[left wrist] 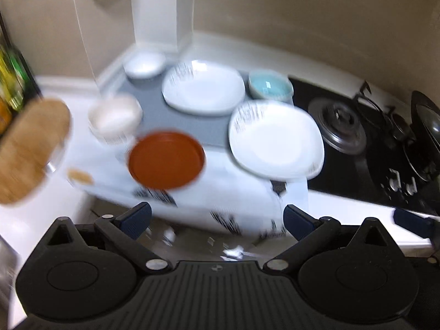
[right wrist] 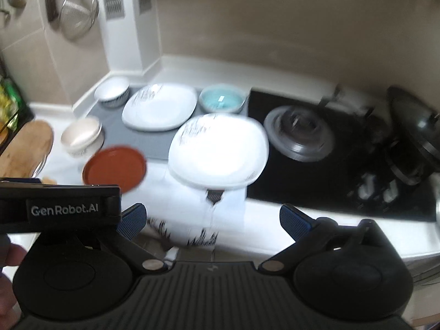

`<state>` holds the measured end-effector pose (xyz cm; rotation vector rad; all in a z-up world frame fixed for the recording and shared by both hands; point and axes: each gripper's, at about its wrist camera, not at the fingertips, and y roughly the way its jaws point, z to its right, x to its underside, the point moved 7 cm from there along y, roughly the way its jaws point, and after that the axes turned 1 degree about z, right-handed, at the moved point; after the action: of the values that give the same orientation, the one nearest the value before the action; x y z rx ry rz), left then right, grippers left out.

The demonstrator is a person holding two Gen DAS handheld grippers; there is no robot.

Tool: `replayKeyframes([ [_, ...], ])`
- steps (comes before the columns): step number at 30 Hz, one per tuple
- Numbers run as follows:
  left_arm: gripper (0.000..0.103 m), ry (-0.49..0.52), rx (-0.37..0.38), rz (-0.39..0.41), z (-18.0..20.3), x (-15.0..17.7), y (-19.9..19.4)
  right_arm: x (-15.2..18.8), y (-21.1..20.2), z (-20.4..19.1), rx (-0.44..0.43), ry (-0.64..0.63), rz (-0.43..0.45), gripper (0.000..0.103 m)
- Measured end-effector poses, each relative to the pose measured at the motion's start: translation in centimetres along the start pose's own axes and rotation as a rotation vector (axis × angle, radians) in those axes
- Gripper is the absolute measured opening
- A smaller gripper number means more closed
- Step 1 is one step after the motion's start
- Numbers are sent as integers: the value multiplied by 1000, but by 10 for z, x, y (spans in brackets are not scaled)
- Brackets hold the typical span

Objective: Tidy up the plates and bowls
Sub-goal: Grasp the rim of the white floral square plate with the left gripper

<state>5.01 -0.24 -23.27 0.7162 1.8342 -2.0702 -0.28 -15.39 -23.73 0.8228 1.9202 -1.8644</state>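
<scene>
Both views look down on a white counter, blurred by motion. A brown round plate [left wrist: 167, 161] [right wrist: 115, 168] lies nearest. Behind it sit a near white square plate [left wrist: 276, 139] [right wrist: 218, 151] and a far white square plate [left wrist: 203, 87] [right wrist: 159, 107] on a grey mat [left wrist: 154, 115]. A beige bowl [left wrist: 115, 118] [right wrist: 82, 136], a white bowl [left wrist: 144, 64] [right wrist: 112, 92] and a teal bowl [left wrist: 269, 85] [right wrist: 222, 101] stand around them. My left gripper [left wrist: 217, 218] is open, short of the counter's edge, holding nothing. My right gripper [right wrist: 213, 220] is open too, and empty.
A black gas hob [left wrist: 357, 143] [right wrist: 330, 151] with a dark pan [left wrist: 425, 134] [right wrist: 415, 137] fills the right. A wooden board [left wrist: 30, 148] [right wrist: 26, 148] lies at the left. A patterned white cloth [left wrist: 220, 200] hangs over the counter's front edge. The left gripper's body [right wrist: 60, 209] crosses the right wrist view.
</scene>
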Motion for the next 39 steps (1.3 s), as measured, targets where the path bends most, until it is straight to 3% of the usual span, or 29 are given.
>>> replayKeyframes([
  [3, 99, -85, 119, -92, -15, 10, 26, 14, 17, 4, -166, 33, 50, 103],
  [5, 98, -153, 204, -104, -28, 1, 43, 14, 22, 13, -294, 112, 87, 103],
  [7, 98, -186, 255, -86, -35, -11, 59, 7, 28, 24, -348, 181, 118, 103],
  [10, 98, -159, 290, -53, -33, -41, 84, -11, 41, 35, -305, 172, 148, 103],
  [14, 92, -15, 329, -20, -20, -82, 121, -32, 67, 56, -259, 210, 183, 102],
  [17, 75, 101, 341, -25, -5, -104, 151, -41, 98, 70, -216, 222, 182, 86],
  [19, 69, 144, 350, -39, 1, -112, 172, -43, 120, 74, -204, 233, 159, 65],
  [21, 66, 192, 333, -63, 7, -117, 196, -42, 144, 78, -176, 237, 122, 55],
  [22, 58, 215, 331, -75, 10, -118, 207, -42, 154, 79, -160, 230, 111, 49],
  [23, 50, 234, 334, -89, 14, -120, 217, -43, 163, 80, -155, 218, 105, 49],
  [25, 47, 255, 338, -140, 16, -121, 237, -42, 178, 83, -141, 207, 88, 49],
  [32, 38, 160, 427, -306, 18, -126, 280, -43, 211, 105, -66, 218, 47, 50],
  [36, 38, 105, 503, -379, 23, -132, 299, -41, 228, 122, -114, 301, -3, 50],
  [39, 35, -37, 614, -482, 15, -131, 322, -40, 243, 132, -154, 386, -28, 50],
])
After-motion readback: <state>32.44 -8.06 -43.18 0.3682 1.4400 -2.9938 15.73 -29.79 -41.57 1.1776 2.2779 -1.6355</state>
